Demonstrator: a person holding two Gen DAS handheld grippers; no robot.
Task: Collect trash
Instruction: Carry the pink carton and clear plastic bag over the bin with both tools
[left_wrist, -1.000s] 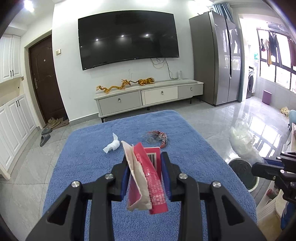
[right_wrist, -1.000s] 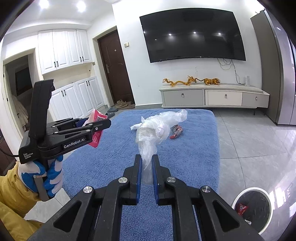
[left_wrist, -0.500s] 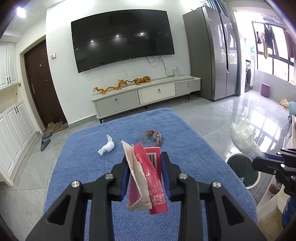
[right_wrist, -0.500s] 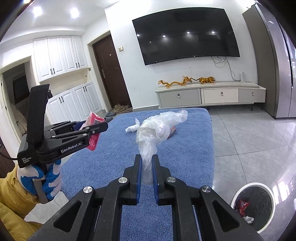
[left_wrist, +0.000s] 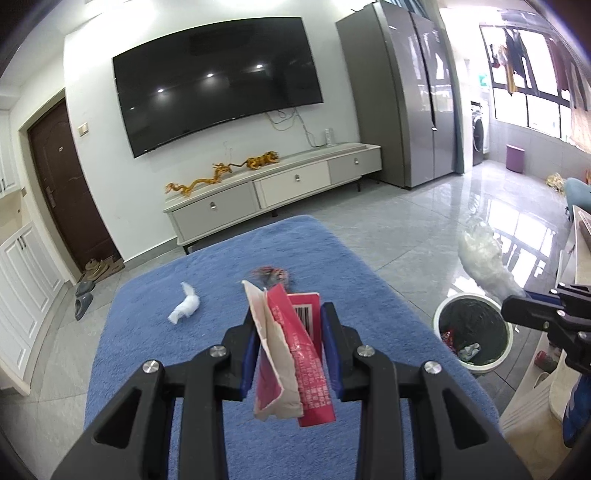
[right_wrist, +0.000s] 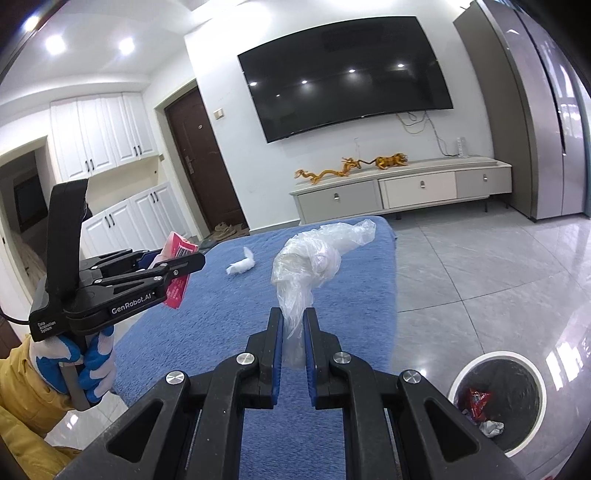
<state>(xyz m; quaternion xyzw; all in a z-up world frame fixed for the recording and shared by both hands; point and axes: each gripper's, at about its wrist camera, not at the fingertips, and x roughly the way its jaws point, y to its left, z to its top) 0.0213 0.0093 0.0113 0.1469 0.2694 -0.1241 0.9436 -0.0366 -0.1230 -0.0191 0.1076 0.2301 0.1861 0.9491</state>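
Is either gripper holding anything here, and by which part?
Both. The left gripper clamps the torn pink wrapper across its middle; the right gripper pinches the clear plastic bag by its bunched lower end.

Pink wrapper (left_wrist: 295, 347) with a black barcode; clear plastic bag (right_wrist: 314, 258); white tissue (left_wrist: 184, 308); blue table (left_wrist: 221, 266); white-rimmed bin (right_wrist: 496, 400).

Trash bin (left_wrist: 472, 330) now nearer, fuller-framed.
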